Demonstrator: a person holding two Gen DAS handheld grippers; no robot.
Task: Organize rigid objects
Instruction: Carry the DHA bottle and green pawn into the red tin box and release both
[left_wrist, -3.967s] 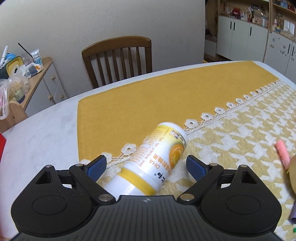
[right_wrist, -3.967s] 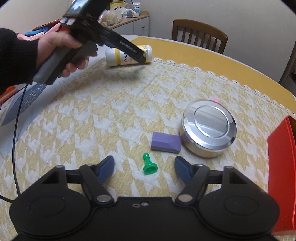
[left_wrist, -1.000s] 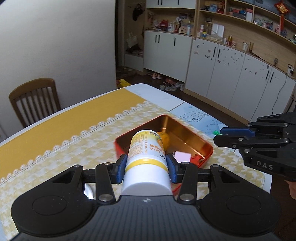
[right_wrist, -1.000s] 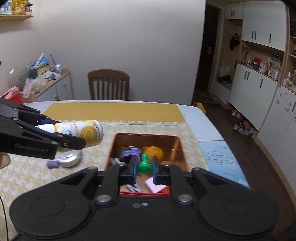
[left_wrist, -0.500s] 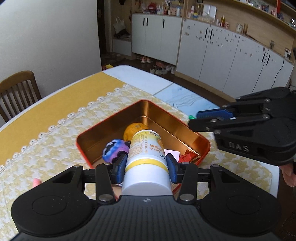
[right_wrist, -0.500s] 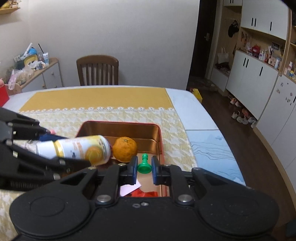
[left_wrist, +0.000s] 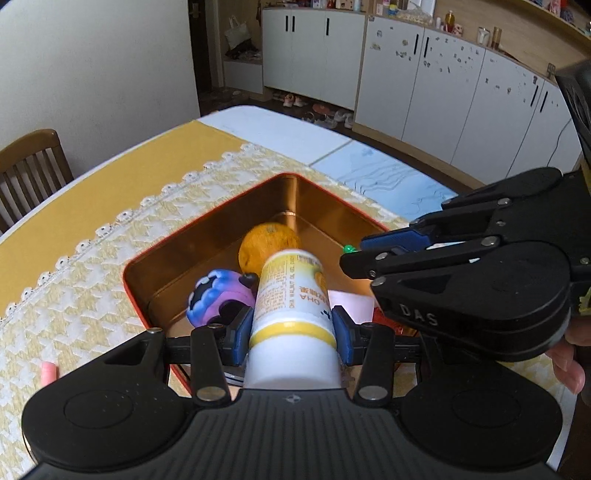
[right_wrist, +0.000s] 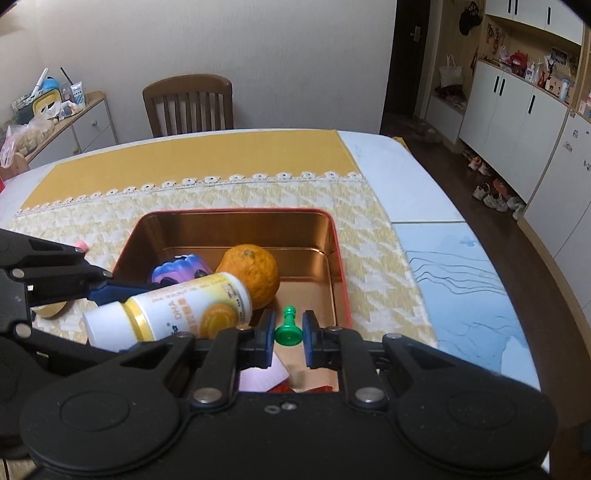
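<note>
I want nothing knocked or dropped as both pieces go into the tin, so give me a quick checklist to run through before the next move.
1. Left gripper clamped on the bottle: ok, blue fingers press both sides.
2. Right gripper clamped on the green pawn: ok.
3. Both loads over the open red tin: ok.
4. Free floor under the pawn: ok, bare gold floor shows ahead of it.
5. Free floor under the bottle: not ok, the orange and the purple toy lie right at its far end.
6. Room between the two grippers: cannot tell, they overlap in both views.
</note>
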